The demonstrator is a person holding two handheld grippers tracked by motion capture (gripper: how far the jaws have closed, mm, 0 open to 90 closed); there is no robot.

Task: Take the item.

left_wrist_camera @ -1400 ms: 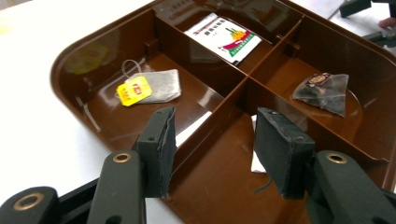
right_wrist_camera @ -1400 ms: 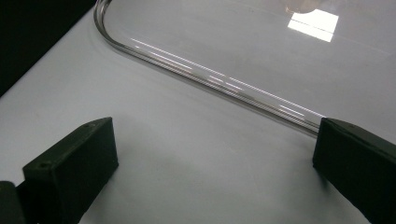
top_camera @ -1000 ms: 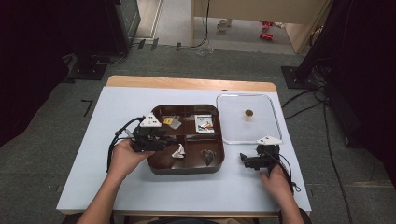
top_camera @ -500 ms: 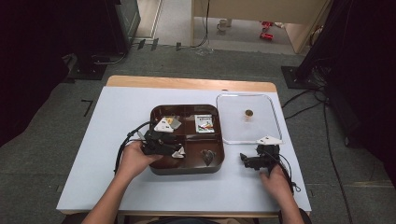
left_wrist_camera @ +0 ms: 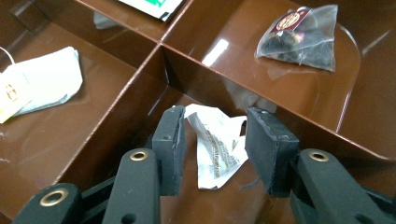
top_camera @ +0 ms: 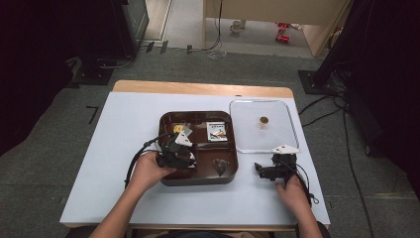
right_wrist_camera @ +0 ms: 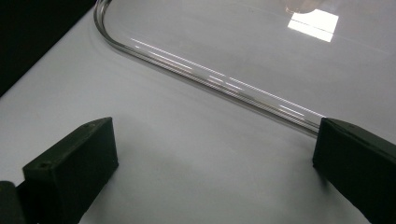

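A brown divided tray (top_camera: 168,120) sits mid-table. My left gripper (top_camera: 191,159) reaches down into its near-left compartment. In the left gripper view its jaws (left_wrist_camera: 215,135) flank a crumpled white paper packet (left_wrist_camera: 217,147); they have just been closing, and the pads stand at the packet's edges without squeezing it. A clear pyramid tea bag (left_wrist_camera: 299,37) lies in the compartment beyond, and a flat white tea bag (left_wrist_camera: 44,81) in another. My right gripper (top_camera: 258,170) rests on the white table, wide open (right_wrist_camera: 215,154), nothing between its fingers.
A clear lid (top_camera: 277,136) with a small gold knob (top_camera: 264,119) lies right of the tray; its curved rim (right_wrist_camera: 224,81) runs just ahead of the right jaws. A white-and-green sachet (top_camera: 216,132) lies in the tray's far-right compartment. Cables trail from both grippers.
The left gripper has moved right and down from the tray's left edge into the near-left compartment, around the white packet. The right hand has stayed put.
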